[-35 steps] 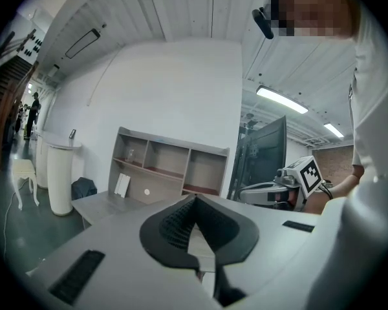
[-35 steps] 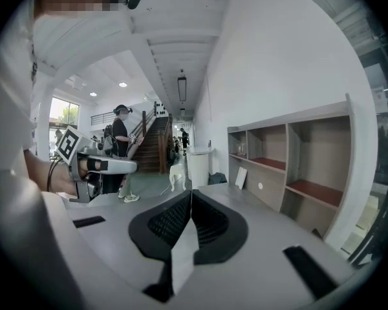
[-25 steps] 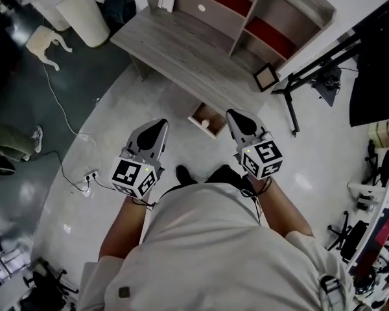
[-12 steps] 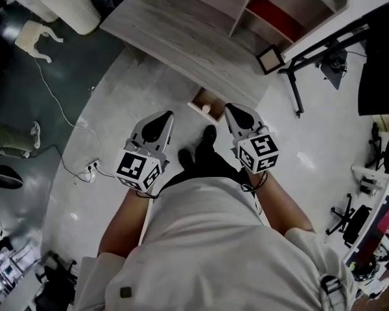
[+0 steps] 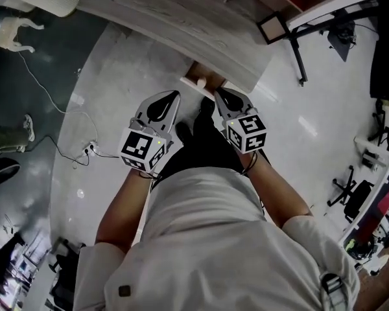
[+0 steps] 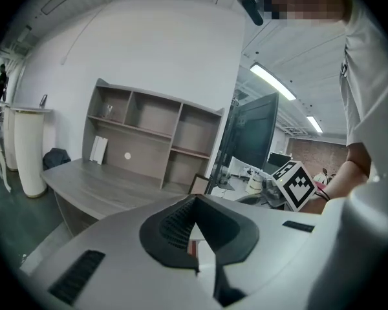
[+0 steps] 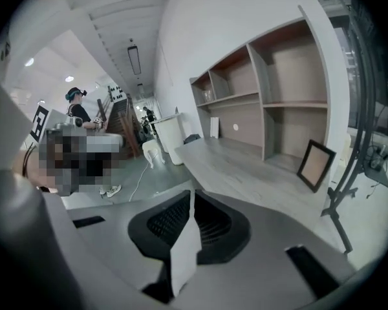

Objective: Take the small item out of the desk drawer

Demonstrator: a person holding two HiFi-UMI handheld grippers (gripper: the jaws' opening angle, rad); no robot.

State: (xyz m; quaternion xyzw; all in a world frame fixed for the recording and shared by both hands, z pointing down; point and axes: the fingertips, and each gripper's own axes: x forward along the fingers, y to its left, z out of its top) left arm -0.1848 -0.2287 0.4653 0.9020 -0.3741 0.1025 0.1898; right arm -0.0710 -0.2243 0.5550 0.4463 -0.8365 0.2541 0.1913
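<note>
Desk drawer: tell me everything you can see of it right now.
The desk drawer is pulled open, jutting from under the front edge of the grey wood-grain desk top toward the person. It shows a pale front panel and a brownish inside, where a small pale item lies. The desk top hides its rear part. In the head view the shut right claw is close beside its front; whether they touch cannot be told. Neither gripper view shows the drawer.
</note>
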